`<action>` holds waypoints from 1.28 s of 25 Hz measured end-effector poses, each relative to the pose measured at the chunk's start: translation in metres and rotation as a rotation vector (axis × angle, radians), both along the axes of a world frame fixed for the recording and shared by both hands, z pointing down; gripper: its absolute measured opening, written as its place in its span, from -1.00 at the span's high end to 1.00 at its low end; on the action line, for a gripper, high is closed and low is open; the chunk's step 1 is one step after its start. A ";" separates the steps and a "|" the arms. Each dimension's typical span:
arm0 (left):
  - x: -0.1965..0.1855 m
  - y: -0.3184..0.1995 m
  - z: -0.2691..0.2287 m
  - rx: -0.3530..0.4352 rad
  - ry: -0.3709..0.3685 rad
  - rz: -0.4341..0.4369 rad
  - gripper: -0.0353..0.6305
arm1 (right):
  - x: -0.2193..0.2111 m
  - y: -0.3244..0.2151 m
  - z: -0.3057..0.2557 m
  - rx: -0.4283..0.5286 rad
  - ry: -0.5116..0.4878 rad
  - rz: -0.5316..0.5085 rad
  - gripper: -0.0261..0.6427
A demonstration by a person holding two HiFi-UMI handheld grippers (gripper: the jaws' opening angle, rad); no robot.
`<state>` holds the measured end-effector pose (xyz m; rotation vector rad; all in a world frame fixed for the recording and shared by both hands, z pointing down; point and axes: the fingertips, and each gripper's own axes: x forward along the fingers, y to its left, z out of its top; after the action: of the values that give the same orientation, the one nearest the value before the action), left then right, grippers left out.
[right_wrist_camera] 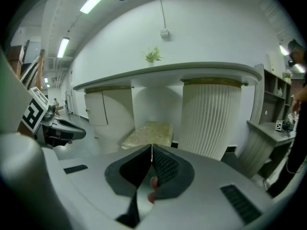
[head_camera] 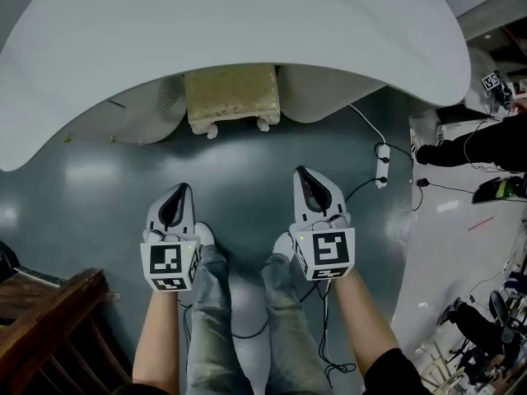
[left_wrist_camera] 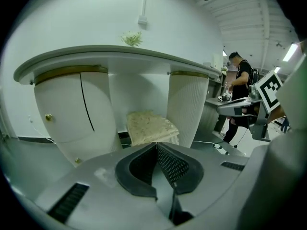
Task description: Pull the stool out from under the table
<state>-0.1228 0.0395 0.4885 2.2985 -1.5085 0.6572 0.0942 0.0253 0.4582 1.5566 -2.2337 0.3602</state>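
The stool (head_camera: pixel 231 95) has a pale yellowish speckled cushion and short white legs. It sits tucked between the two white ribbed pedestals under the curved white table (head_camera: pixel 247 23). In the gripper views the stool (left_wrist_camera: pixel 149 126) (right_wrist_camera: pixel 149 133) lies straight ahead, beyond the jaw tips. My left gripper (head_camera: pixel 179 189) hangs over the grey floor, shut and empty, well short of the stool. My right gripper (head_camera: pixel 301 173) is beside it on the right, also shut with nothing in it. Both point toward the table.
A white power strip (head_camera: pixel 382 164) with cables lies on the floor right of the stool. A dark wooden piece of furniture (head_camera: pixel 45 319) stands at the bottom left. A person in black (left_wrist_camera: pixel 239 87) stands at a counter to the right. My legs and shoes (head_camera: pixel 206 235) are below the grippers.
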 end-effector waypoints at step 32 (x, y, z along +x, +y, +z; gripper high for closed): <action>-0.011 -0.098 0.199 0.092 -0.032 0.136 0.74 | -0.005 -0.087 0.213 0.085 0.024 -0.049 0.44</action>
<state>-0.1341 -0.0583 0.6876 2.4887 -1.4338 0.6758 0.0895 -0.0617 0.6713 1.5371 -2.2908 0.2339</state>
